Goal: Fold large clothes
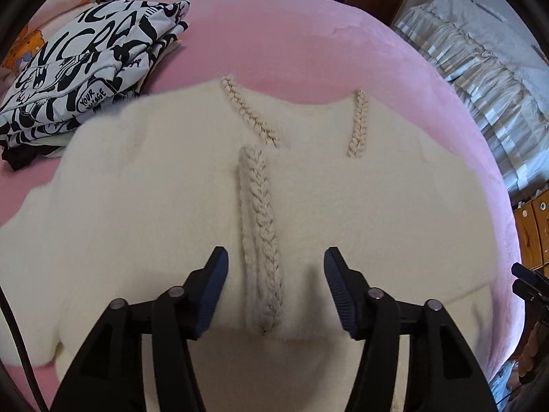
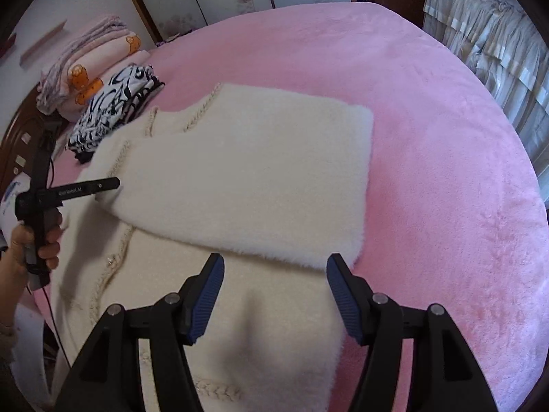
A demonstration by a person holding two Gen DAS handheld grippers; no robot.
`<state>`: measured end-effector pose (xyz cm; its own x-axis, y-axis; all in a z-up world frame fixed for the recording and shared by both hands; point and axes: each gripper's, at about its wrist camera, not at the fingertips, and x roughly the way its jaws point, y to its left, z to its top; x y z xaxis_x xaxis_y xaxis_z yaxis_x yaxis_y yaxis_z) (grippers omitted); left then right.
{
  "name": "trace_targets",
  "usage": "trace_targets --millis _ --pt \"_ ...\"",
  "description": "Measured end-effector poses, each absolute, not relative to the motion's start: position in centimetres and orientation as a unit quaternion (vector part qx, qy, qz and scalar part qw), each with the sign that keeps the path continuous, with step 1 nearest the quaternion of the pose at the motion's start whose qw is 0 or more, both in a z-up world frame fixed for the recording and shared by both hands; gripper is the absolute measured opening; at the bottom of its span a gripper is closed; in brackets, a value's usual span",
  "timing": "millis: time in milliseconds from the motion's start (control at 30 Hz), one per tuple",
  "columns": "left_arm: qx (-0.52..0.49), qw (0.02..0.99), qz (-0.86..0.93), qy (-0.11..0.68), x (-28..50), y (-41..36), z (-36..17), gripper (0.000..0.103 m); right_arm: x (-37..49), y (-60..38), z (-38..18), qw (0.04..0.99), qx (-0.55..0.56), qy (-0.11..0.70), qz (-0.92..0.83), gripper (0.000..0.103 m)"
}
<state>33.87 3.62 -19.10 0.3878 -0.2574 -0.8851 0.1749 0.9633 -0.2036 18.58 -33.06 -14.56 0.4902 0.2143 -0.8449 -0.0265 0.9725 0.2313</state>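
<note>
A fluffy cream cardigan (image 1: 164, 213) with braided trim (image 1: 260, 233) lies on the pink bed. In the right wrist view the cardigan (image 2: 254, 178) has its upper part folded over the lower part. My left gripper (image 1: 276, 288) is open and empty, its jaws either side of the braided front edge, just above the fabric. It also shows in the right wrist view (image 2: 103, 183), held in a hand at the garment's left edge. My right gripper (image 2: 274, 295) is open and empty above the garment's near right part, close to the fold's edge.
The pink fleece bedspread (image 2: 429, 144) stretches right and far. A folded black-and-white printed stack (image 1: 79, 72) sits at the far left, also in the right wrist view (image 2: 113, 110), beside folded pink bedding (image 2: 89, 68). Curtains (image 2: 497, 41) and a wooden cabinet (image 1: 532, 226) stand right.
</note>
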Motion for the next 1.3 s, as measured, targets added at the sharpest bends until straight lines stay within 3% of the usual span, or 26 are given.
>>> trace_targets --millis 267,333,433,467,500,600,733,833,900,1100,1167,1200,1300 --pt "-0.034 0.82 -0.12 0.559 38.1 3.0 -21.4 0.056 28.1 -37.4 -16.2 0.848 0.155 0.508 0.0 0.069" --pt "-0.032 0.818 -0.13 0.56 38.6 2.5 -21.8 0.024 30.2 -38.5 -17.2 0.841 0.162 0.516 -0.016 0.069" --pt "-0.033 0.819 -0.139 0.556 39.2 2.1 -21.7 0.014 32.1 -39.6 -19.0 0.832 0.175 0.525 -0.033 0.069" --pt "-0.026 0.823 -0.136 0.551 39.4 1.8 -21.7 0.014 32.6 -39.7 -19.6 0.828 0.181 0.53 -0.033 0.064" --pt "-0.016 0.828 -0.137 0.544 39.4 1.4 -21.3 0.013 32.9 -39.5 -20.2 0.824 0.18 0.536 -0.021 0.036" --pt "0.004 0.847 -0.137 0.514 39.4 0.6 -20.0 0.013 32.9 -38.7 -19.2 0.84 0.153 0.519 -0.031 0.016" --pt "0.0 0.842 -0.12 0.526 40.3 0.9 -21.2 0.013 32.6 -39.1 -20.0 0.849 0.149 0.503 -0.056 0.016" --pt "0.011 0.841 -0.108 0.529 40.0 1.1 -22.1 0.019 32.6 -39.0 -20.7 0.841 0.138 0.517 -0.073 0.023" --pt "0.012 0.839 -0.101 0.534 39.7 1.1 -21.5 0.023 32.0 -39.0 -19.6 0.839 0.135 0.52 -0.086 0.036" --pt "0.015 0.869 -0.091 0.486 36.5 2.2 -16.6 0.024 27.5 -36.4 -14.5 0.881 0.083 0.458 -0.083 0.038" --pt "0.01 0.882 -0.106 0.459 34.9 1.8 -15.4 0.031 26.3 -34.2 -13.6 0.895 0.069 0.436 -0.064 0.039" --pt "0.009 0.887 -0.127 0.443 33.9 1.1 -15.0 0.037 26.0 -32.7 -13.6 0.898 0.062 0.433 -0.049 0.046" --pt "0.004 0.883 -0.157 0.442 32.3 -0.7 -14.7 0.037 25.4 -27.6 -14.7 0.892 0.027 0.452 0.004 0.049"
